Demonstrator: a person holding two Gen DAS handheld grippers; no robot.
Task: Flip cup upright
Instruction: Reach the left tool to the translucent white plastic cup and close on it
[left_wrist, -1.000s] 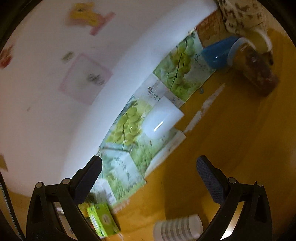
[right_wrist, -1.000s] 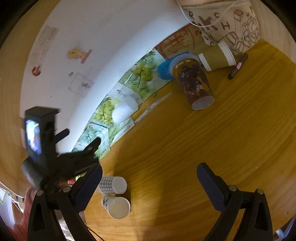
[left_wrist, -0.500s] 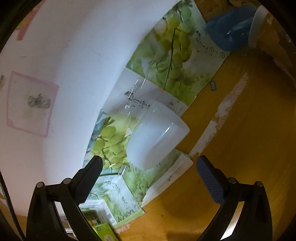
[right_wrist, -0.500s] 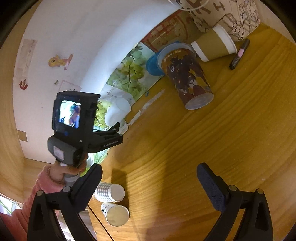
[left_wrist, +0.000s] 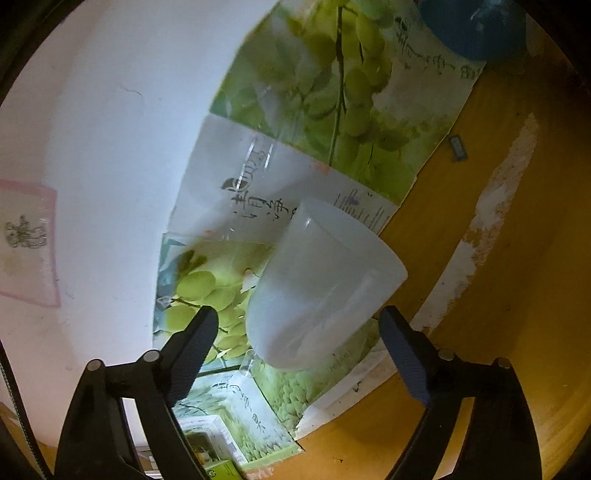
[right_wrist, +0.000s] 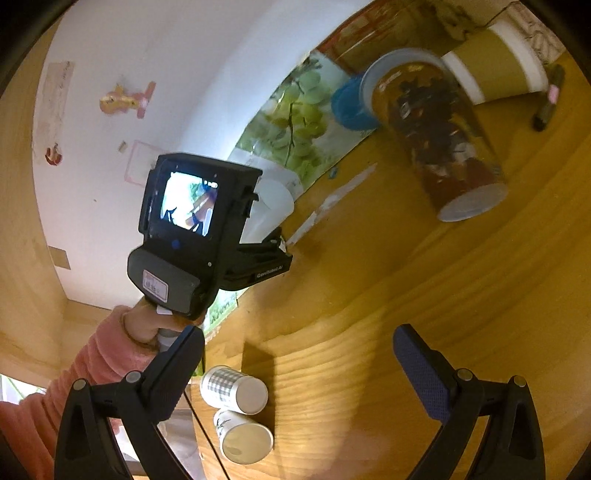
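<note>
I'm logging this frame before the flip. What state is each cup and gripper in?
white cup: upside down, ungripped, between the open fingers.
left gripper: open.
right gripper: open, empty.
brown patterned cup: upside down.
checked cup: upside down.
tan cup: upside down.

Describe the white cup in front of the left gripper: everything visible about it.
The white cup is plain, translucent, frosted-looking plastic, smooth-walled and unprinted, tapering to one narrower end. It appears to stand upside down, wide end on the wooden table at the edge of the grape-printed sheets along the wall. The left gripper is open, its fingers either side of the cup without touching it. In the right wrist view the gripper body hides most of the cup.
</note>
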